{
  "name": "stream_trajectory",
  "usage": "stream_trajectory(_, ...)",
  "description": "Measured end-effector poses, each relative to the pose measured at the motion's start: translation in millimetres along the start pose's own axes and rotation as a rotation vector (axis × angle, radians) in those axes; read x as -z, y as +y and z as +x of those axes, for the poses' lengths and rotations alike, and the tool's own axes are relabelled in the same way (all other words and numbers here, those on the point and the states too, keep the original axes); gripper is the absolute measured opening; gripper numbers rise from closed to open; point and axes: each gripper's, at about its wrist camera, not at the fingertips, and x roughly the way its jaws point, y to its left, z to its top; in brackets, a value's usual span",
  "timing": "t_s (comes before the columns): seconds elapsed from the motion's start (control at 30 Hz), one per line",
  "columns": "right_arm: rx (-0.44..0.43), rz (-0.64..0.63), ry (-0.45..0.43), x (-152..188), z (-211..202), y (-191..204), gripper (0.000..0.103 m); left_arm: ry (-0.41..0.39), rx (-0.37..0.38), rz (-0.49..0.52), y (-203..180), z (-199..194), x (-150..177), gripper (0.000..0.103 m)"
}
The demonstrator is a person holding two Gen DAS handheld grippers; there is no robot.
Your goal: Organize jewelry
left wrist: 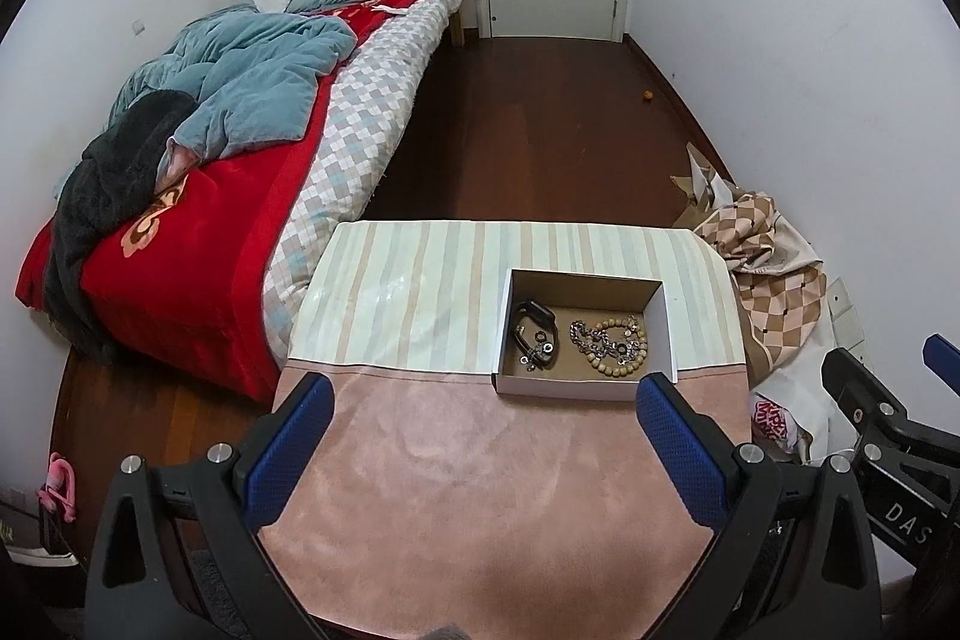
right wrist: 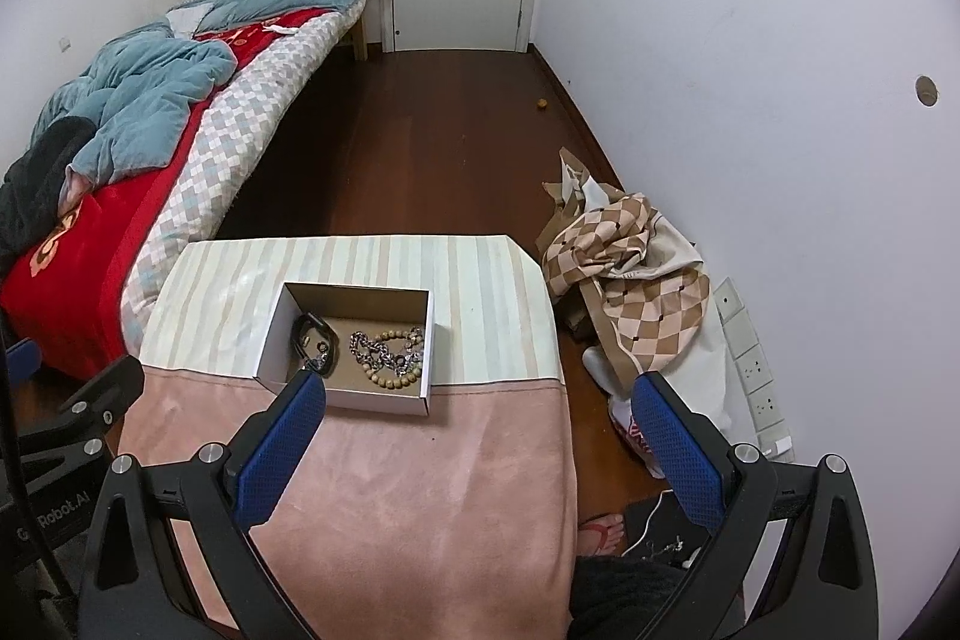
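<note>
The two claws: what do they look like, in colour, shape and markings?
Both claws, the left claw and the right claw, have black frames with silver round bolts and two flat fingers with blue textured pads. White lettering shows on the bodies: "DAS" on the right one, "Robot.AI" on the left one.

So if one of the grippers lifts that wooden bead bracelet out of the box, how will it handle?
The wooden bead bracelet is a loop of separate round beads, so it would probably sag rather than hold its shape. It lies tangled with the silver chain, which may come up too. The smooth beads could slip between the fingers.
</note>
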Motion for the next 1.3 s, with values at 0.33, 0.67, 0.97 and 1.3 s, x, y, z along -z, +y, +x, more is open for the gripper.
stream_trajectory(0.33,0.004,0.000,0.003,-1.5,1.4,0.1,0.103,0.003,0.013,-0.006,-0.1,4.1,-0.7,0.103)
stream_trajectory(0.67,0.004,0.002,0.005,1.4,0.6,-1.6,0.103,0.000,0.010,-0.005,-1.1,2.2,0.0,0.103)
stream_trajectory(0.97,0.002,0.002,0.005,2.2,0.1,-1.5,0.103,0.009,0.008,-0.006,0.2,1.3,1.0,0.103)
stream_trajectory(1.3,-0.001,-0.006,0.011,2.7,-1.4,-1.4,0.103,0.019,0.011,-0.006,1.1,1.8,2.9,0.103)
